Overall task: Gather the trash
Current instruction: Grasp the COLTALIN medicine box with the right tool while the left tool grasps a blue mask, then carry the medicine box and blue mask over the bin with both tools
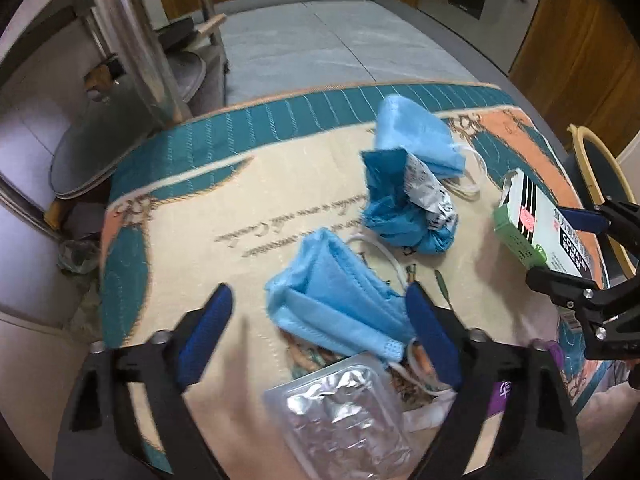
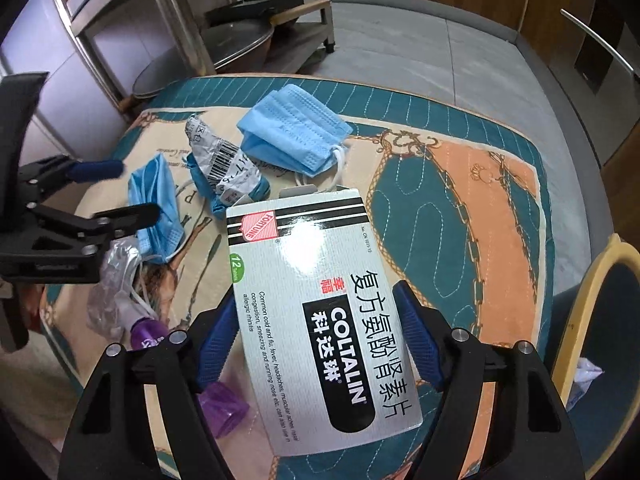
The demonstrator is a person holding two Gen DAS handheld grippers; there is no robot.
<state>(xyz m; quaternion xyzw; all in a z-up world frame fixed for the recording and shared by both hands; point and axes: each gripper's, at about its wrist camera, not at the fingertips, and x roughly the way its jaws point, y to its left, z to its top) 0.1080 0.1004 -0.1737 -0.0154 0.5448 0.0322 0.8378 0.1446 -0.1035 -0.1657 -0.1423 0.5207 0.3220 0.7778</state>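
Observation:
My left gripper [image 1: 318, 292] hangs open over a folded blue face mask [image 1: 340, 316] on the tablecloth. The mask lies between the pads, close to the right one and apart from the left. In the right wrist view the same gripper [image 2: 120, 192] straddles that mask [image 2: 156, 200]. My right gripper [image 2: 316, 296] is shut on a white Coltalin medicine box [image 2: 312, 280], held above the table; it also shows at the right edge as box [image 1: 532, 232] and gripper [image 1: 556, 246]. A second blue mask [image 1: 416, 136] and a crumpled blue wrapper with a barcode label [image 1: 408, 208] lie further back.
A clear blister pack [image 1: 340, 412] and a purple plastic piece [image 2: 224, 404] lie near the table's front edge. The patterned tablecloth [image 2: 480, 220] covers the table. A yellow-rimmed chair [image 2: 592, 280] stands at the right. A metal rack with pans [image 2: 240, 40] stands behind on the left.

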